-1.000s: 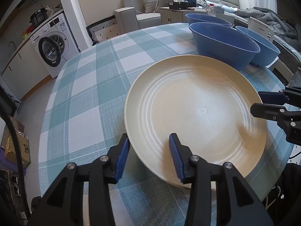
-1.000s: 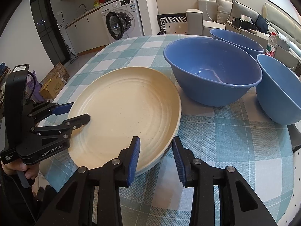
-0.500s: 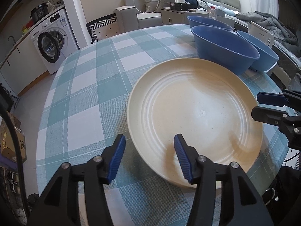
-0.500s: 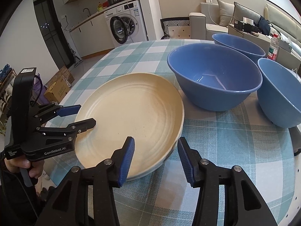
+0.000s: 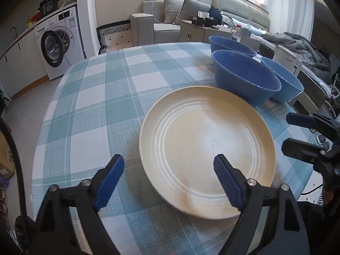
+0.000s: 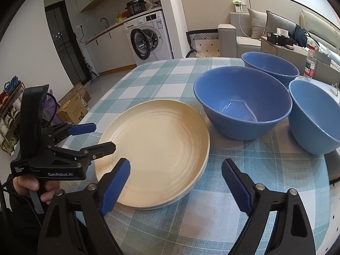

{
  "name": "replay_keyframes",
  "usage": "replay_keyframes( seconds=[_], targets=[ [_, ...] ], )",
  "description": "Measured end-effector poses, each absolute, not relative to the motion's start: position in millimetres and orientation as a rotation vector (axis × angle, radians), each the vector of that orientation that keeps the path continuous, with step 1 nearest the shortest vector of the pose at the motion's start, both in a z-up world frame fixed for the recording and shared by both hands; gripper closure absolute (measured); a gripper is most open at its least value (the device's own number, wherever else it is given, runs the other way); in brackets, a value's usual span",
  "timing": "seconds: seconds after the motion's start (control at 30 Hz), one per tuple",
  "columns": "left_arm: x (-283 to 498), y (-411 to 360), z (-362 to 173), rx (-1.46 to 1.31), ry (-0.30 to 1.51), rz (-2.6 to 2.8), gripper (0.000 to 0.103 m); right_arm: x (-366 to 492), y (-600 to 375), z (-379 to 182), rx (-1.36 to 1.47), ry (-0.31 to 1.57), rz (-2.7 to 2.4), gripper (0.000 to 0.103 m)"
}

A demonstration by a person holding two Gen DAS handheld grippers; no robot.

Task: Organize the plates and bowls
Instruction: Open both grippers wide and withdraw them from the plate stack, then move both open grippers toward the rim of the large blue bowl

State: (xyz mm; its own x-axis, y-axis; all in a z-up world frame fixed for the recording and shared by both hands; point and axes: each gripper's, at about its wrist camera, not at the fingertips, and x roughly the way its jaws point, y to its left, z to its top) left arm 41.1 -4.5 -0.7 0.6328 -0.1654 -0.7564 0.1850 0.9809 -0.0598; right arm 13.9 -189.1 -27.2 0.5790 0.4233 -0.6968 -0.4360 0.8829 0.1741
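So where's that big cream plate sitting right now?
The cream plate sits on the checked tablecloth near the table's front edge, just left of the nearest blue bowl, between both open grippers.

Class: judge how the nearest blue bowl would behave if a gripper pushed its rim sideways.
The nearest blue bowl is deep and narrows toward its base, so a rim push might tip it. It looks like light plastic, so on the checked tablecloth it may instead drag, bumping the neighbouring bowl.

left hand-held gripper (image 5: 167,175) agape, right hand-held gripper (image 6: 176,180) agape
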Motion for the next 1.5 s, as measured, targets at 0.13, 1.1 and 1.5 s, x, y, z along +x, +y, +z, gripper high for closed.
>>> replay_keyframes(
  seconds=[0.13, 1.1, 1.5],
  targets=[
    [40.2, -5.3, 3.7, 0.017, 0.854, -0.206, 0.015, 15.8, -192.0, -23.2, -0.022, 0.8, 0.485, 0.001],
    [47.0, -16.9, 32.7, -0.017, 0.767, -0.216, 0.0, 11.6, -218.1, 16.2, -0.056, 0.699, 0.442, 0.001],
    [58.6, -25.3, 48.2, -0.004, 0.735, -0.203, 0.0, 6.9, -232.0, 39.4, -0.082, 0.649, 0.425, 0.001]
  ],
)
